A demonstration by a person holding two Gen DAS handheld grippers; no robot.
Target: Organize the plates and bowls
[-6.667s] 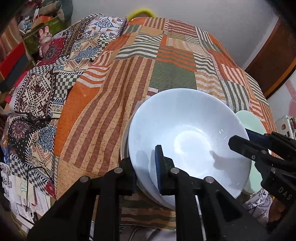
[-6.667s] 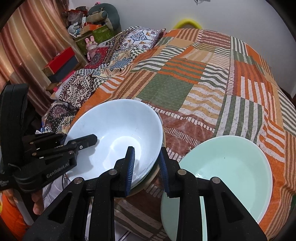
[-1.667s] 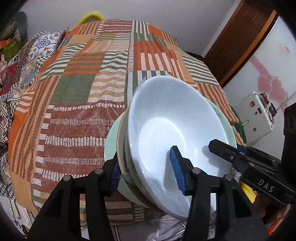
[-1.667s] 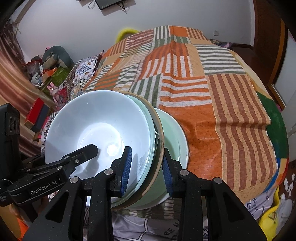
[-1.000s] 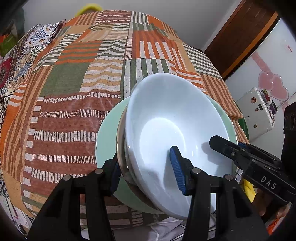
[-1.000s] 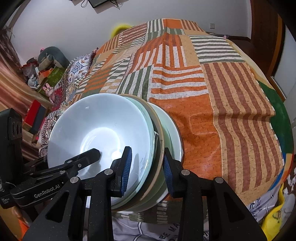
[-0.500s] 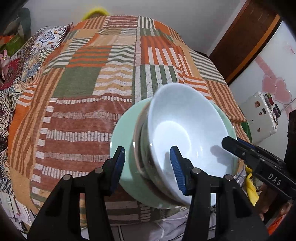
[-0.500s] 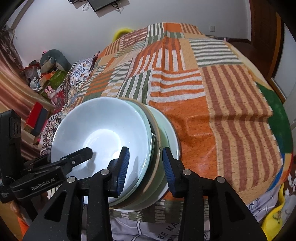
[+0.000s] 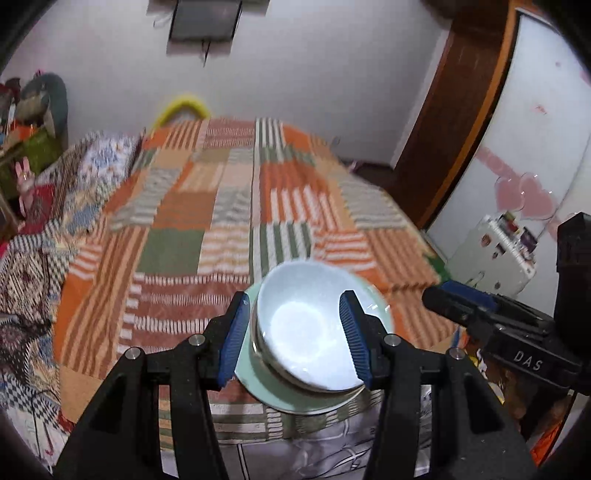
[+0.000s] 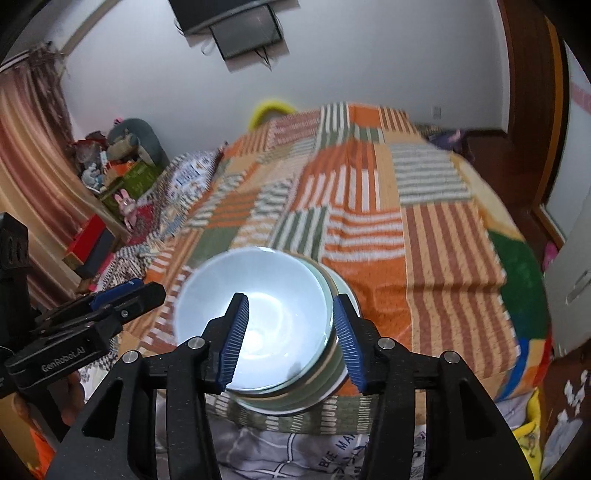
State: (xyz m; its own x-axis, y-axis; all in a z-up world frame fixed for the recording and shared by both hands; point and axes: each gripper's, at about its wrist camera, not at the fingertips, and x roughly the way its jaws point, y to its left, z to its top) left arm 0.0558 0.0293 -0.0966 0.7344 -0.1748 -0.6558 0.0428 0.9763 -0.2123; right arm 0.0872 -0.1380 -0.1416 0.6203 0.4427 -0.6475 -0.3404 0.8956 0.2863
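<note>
A white bowl [image 9: 303,332] tops a stack of bowls and plates, which rests on a pale green plate [image 9: 280,400] near the front edge of the patchwork bed [image 9: 207,221]. My left gripper [image 9: 293,299] hovers above and behind the stack, open, with nothing between its blue pads. In the right wrist view the same white bowl [image 10: 273,295] and the stack's rims [image 10: 327,369] lie below my right gripper [image 10: 291,299]. Its jaws are opening and touch nothing. Each gripper shows in the other's view: the right gripper [image 9: 439,295] and the left gripper [image 10: 147,291].
The striped quilt [image 10: 424,258] stretches far behind the stack. Toys and boxes [image 10: 122,173] crowd the left side of the room. A wooden door frame [image 9: 454,122] and a white cabinet [image 9: 495,251] stand on the right. A screen [image 10: 243,29] hangs on the wall.
Both grippers have risen and drawn back off the stack's rim, so the stack looks smaller and lower. The right jaws have widened. The stack stays on the bed.
</note>
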